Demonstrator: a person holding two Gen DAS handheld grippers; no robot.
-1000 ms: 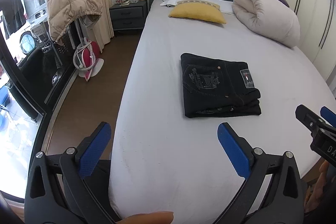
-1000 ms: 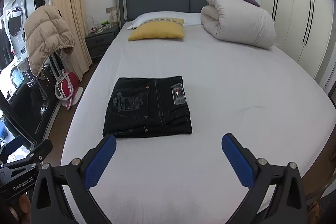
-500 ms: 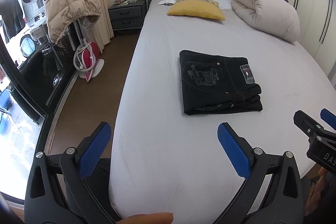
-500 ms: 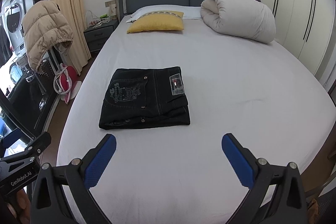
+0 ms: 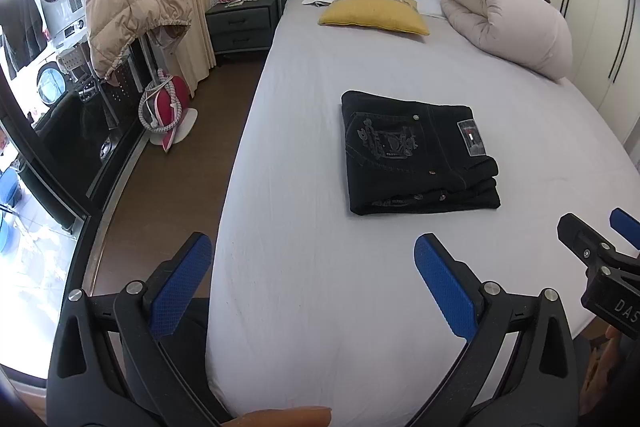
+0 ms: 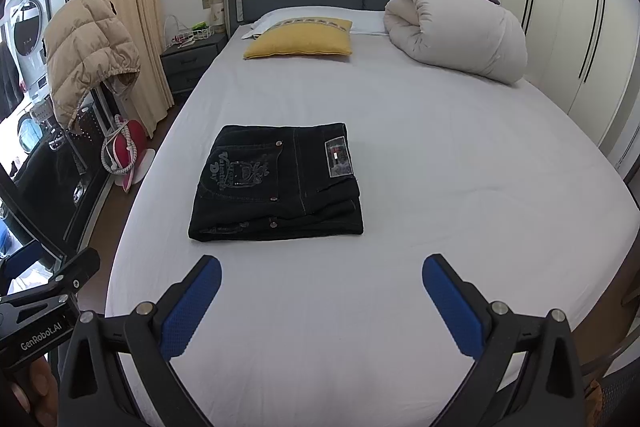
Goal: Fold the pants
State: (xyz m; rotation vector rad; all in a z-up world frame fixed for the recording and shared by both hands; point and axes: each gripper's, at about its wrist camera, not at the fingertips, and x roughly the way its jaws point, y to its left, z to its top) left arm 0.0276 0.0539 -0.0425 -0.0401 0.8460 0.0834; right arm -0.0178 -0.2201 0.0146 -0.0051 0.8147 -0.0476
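Black jeans (image 5: pixel 416 155) lie folded into a compact rectangle on the white bed sheet (image 5: pixel 304 195), back pocket and label patch up. They also show in the right wrist view (image 6: pixel 276 183). My left gripper (image 5: pixel 312 279) is open and empty, held back near the foot of the bed, well short of the jeans. My right gripper (image 6: pixel 320 299) is open and empty, also near the foot, apart from the jeans. The right gripper's side shows in the left wrist view (image 5: pixel 600 267), the left gripper's in the right wrist view (image 6: pixel 44 307).
A yellow pillow (image 6: pixel 300 39) and a rolled white duvet (image 6: pixel 456 35) lie at the head of the bed. A nightstand (image 5: pixel 240 27), a beige puffer jacket (image 5: pixel 128 7) and a red iron (image 5: pixel 164 111) stand left of the bed. White wardrobes (image 6: pixel 572 27) are on the right.
Both grippers have drawn back slightly and tilted; the jeans appear a little lower in both views. The jeans have not moved on the bed. Both grippers stay open.
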